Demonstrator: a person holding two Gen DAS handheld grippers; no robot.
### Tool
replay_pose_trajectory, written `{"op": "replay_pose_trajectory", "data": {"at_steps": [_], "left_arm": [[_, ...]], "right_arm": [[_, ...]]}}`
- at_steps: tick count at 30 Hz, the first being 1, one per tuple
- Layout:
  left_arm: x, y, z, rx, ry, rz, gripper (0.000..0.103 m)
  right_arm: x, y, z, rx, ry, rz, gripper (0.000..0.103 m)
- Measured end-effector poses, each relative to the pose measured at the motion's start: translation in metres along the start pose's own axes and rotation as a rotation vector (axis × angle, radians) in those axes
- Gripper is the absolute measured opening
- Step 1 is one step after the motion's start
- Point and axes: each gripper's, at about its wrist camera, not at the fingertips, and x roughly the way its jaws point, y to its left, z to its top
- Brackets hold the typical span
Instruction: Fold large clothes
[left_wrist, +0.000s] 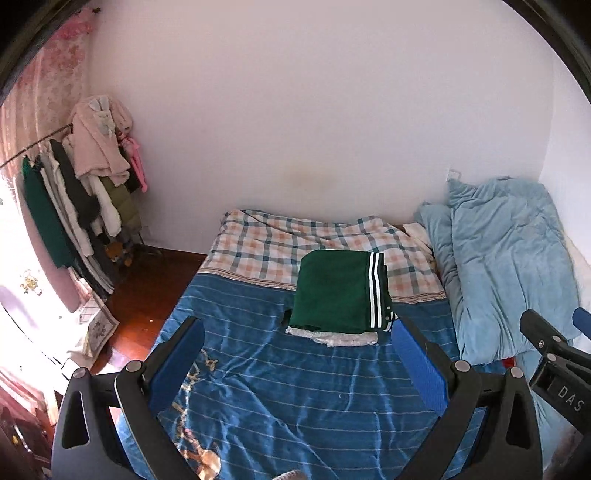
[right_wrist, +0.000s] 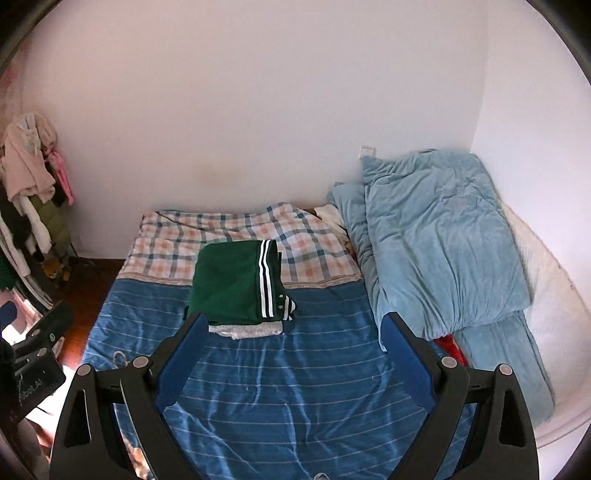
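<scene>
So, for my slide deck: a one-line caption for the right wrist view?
Open right tongs hover over the bed before a folded green garment.

both the left gripper and right gripper have black frames, silver screws and blue-padded jaws.

You can see only a strip of the white garment at mid-frame, the rest hidden under the folded green garment. At the left edge the clothes rack is cut off and its lower items are too small to tell. The right gripper shows only partly at lower right, and the bed's near end runs off the bottom.
</scene>
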Motion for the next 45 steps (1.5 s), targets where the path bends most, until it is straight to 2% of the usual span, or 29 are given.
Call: {"op": "replay_pose_trajectory", "data": {"at_steps": [7, 15, 18, 45], "left_arm": [[-0.036, -0.008, -0.008, 0.026, -0.025, -0.016, 0.103], [-0.058, -0.004, -0.015, 0.015, -0.043, -0.007, 0.103], [-0.063, -0.003, -0.016, 0.012, -0.049, 0.01, 0.103], [-0.082, 0.005, -0.019, -0.008, -0.086, 0.062, 0.103]], "right_arm": [[-0.042, -0.009, -0.005, -0.008, -0.04, 0.022, 0.096], [-0.07, -0.011, -0.015, -0.025, -0.061, 0.034, 0.096], [-0.074, -0.011, -0.016, -0.029, -0.064, 0.034, 0.099], [-0.081, -0.01, -0.02, -0.046, -0.09, 0.078, 0.1]]}}
